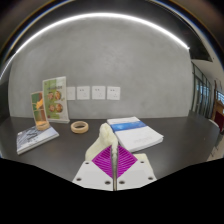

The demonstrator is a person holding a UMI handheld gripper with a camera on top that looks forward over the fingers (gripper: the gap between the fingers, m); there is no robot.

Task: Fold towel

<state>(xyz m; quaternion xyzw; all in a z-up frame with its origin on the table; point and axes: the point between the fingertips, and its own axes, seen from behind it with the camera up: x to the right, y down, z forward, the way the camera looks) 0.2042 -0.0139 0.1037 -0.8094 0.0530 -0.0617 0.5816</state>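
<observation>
My gripper [113,150] is shut, its two magenta pads pressed together with only a thin seam between them. A strip of cream-white towel [108,133] is pinched between the fingertips and rises just ahead of them, lifted off the dark table [180,140]. The rest of the towel is hidden below the fingers.
A white and blue book [133,133] lies just beyond the fingers to the right. A roll of tape [79,127] sits beyond them to the left. A magazine [33,136] lies further left, with an upright booklet [52,96] behind it against the grey wall.
</observation>
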